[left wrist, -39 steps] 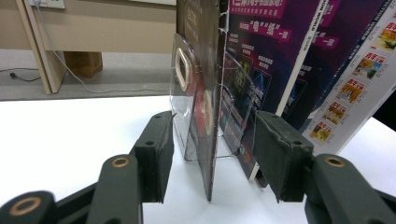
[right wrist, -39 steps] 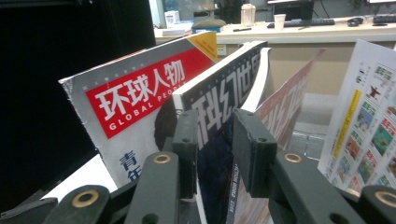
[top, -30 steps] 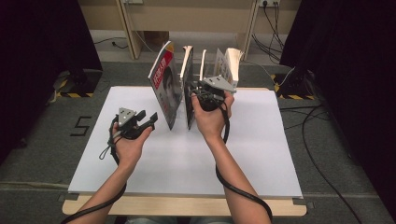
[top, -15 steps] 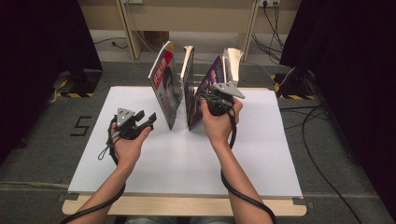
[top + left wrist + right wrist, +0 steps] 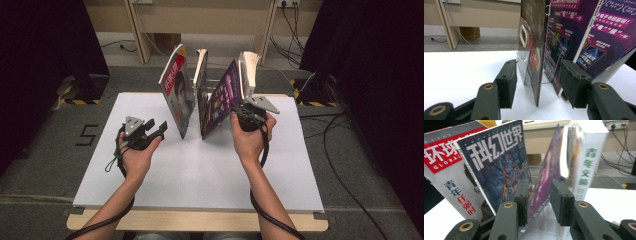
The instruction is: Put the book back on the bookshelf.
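Observation:
Several magazines stand in a clear rack (image 5: 541,221) on the white table (image 5: 200,172). From left to right they are a red-titled one (image 5: 175,85), a blue one (image 5: 499,162), a purple one (image 5: 222,97) and a thick white volume (image 5: 248,67). My right gripper (image 5: 238,110) is at the purple magazine (image 5: 546,177). That magazine leans between its open jaws and rests against the left pad (image 5: 522,195), with a wide gap to the other pad. My left gripper (image 5: 157,128) hovers open to the left of the rack, holding nothing. It faces the magazines edge-on (image 5: 537,37).
Bare white tabletop lies in front of the rack and on both sides. Behind the table stand wooden furniture legs (image 5: 137,30), and cables (image 5: 340,125) trail over the grey floor. Dark curtains hang on both sides.
My right gripper has moved to the right, and the purple magazine has tipped that way with it, away from the blue one. The left hand has stayed put.

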Available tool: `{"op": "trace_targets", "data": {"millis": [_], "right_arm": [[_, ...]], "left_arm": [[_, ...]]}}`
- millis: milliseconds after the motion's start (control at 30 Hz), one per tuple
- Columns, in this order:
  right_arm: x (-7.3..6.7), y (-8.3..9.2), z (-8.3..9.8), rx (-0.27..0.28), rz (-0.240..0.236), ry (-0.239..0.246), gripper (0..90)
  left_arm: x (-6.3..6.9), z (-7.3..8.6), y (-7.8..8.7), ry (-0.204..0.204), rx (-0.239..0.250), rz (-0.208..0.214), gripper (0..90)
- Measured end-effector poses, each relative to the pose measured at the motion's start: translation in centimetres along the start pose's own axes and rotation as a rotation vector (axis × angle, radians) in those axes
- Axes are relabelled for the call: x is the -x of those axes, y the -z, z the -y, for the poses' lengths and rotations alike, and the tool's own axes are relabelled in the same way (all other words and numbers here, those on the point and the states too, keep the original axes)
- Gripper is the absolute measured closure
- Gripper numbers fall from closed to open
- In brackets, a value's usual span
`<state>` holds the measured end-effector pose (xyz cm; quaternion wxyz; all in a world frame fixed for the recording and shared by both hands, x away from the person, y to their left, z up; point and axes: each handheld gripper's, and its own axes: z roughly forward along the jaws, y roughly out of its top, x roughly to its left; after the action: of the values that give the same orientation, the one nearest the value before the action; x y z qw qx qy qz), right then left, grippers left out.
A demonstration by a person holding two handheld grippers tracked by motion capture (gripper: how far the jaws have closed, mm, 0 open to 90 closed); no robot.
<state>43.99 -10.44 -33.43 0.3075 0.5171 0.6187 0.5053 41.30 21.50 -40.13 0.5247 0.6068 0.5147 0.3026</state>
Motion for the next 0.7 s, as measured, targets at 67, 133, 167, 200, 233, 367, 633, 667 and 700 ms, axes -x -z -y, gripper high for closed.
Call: {"op": "trace_targets", "data": {"millis": [67,133,167,200,233,367,633,667,700], "right_arm": [[0.3,0.3,0.0,0.004,0.010,-0.006,68.6],[0.6,0.5,0.1,0.003,0.022,-0.013,68.3],[0.8,0.5,0.1,-0.001,0.029,-0.021,68.1],[0.9,0.4,0.1,-0.003,0.031,-0.029,67.5],[1.0,0.3,0.1,-0.006,0.031,-0.037,66.9],[1.0,-0.2,-0.1,-0.015,0.035,-0.048,66.5],[0.9,-1.6,-0.5,-0.039,0.047,-0.084,66.7],[1.0,-1.7,-0.5,-0.042,0.046,-0.083,67.0],[1.0,-1.9,-0.5,-0.046,0.047,-0.084,67.6]], "left_arm": [[0.0,0.0,0.0,0.000,0.000,-0.001,47.8],[0.0,0.1,0.0,0.001,-0.002,-0.001,47.8],[0.0,0.1,0.0,0.000,-0.002,-0.001,47.8],[0.0,0.1,0.1,0.001,-0.001,-0.001,47.8],[0.0,0.1,0.1,0.000,-0.002,-0.001,47.8],[0.0,0.1,0.1,0.000,-0.003,-0.001,47.8],[-0.2,0.1,0.1,0.000,-0.003,-0.003,47.8],[-0.3,0.1,0.1,-0.002,-0.004,-0.003,47.8],[-0.3,0.1,0.1,-0.002,-0.004,-0.003,47.8]]}}
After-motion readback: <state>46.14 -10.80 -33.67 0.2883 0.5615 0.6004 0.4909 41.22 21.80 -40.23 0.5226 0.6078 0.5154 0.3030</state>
